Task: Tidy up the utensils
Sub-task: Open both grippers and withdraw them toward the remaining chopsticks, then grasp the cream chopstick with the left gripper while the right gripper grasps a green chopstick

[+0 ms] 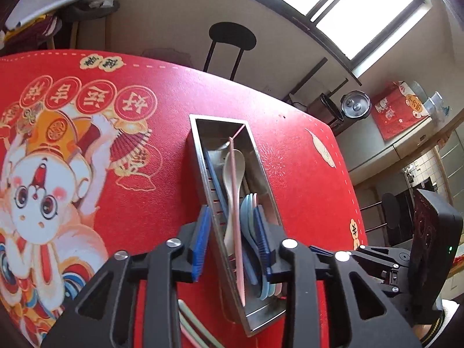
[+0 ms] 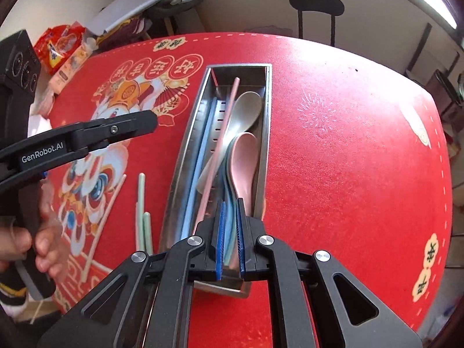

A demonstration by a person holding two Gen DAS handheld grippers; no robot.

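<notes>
On the red printed mat, a steel utensil tray lies lengthwise away from both cameras.

The long metal tray (image 2: 262, 133) rests on the red mat (image 2: 348, 159), its long axis running from the grippers toward the far edge of the table. Inside it the utensils lie along the same axis: a blue chopstick (image 2: 200, 159) by the left wall, a pink chopstick (image 2: 223, 133) crossing slightly diagonal, a beige spoon (image 2: 246, 110) and a pink spoon (image 2: 246, 162) with bowls toward the far end. The right gripper (image 2: 230, 237) is nearly closed on the handles of the blue spoons (image 2: 229, 211) at the near end. The left gripper (image 1: 232, 240) stands open, its pads astride the tray's near part, not pressing anything. Green chopsticks (image 2: 142, 211) lie on the mat left of the tray, parallel to it.
</notes>
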